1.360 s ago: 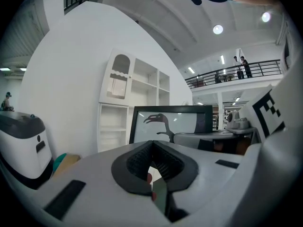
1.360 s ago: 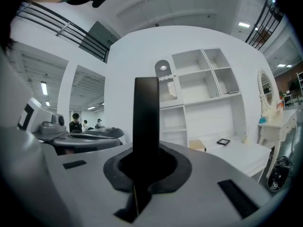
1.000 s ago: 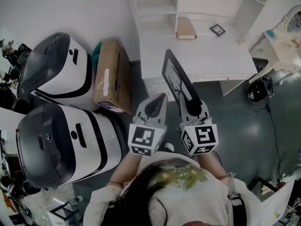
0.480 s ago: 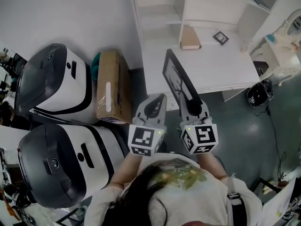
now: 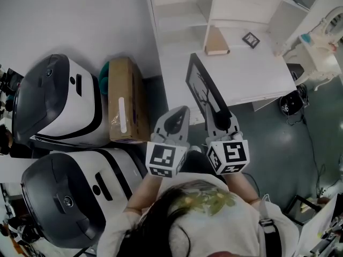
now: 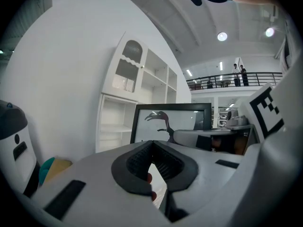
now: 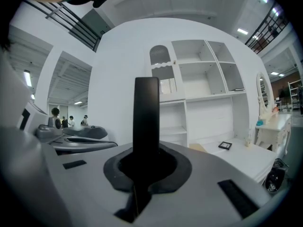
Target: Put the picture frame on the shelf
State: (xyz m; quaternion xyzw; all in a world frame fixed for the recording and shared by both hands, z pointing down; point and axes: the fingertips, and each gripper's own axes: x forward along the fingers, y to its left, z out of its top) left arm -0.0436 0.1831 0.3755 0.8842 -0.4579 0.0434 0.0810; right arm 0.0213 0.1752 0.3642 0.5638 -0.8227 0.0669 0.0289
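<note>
**Q:** What is the right hand-held gripper [image 5: 217, 116] doing?

**A:** It is clamping its jaws on the black picture frame [image 5: 202, 84], holding it upright and off the shelf [image 5: 179, 20], in front of the white tabletop [image 5: 257, 74].

**Q:** And the left hand-held gripper [image 5: 184, 111]?

**A:** It is hovering just beside the frame, its jaws closed together and gripping nothing.

No legible text, brand, number or sign anywhere, pale label strip [image 5: 122, 115] on cardboard box [image 5: 132, 82] unreadable
</note>
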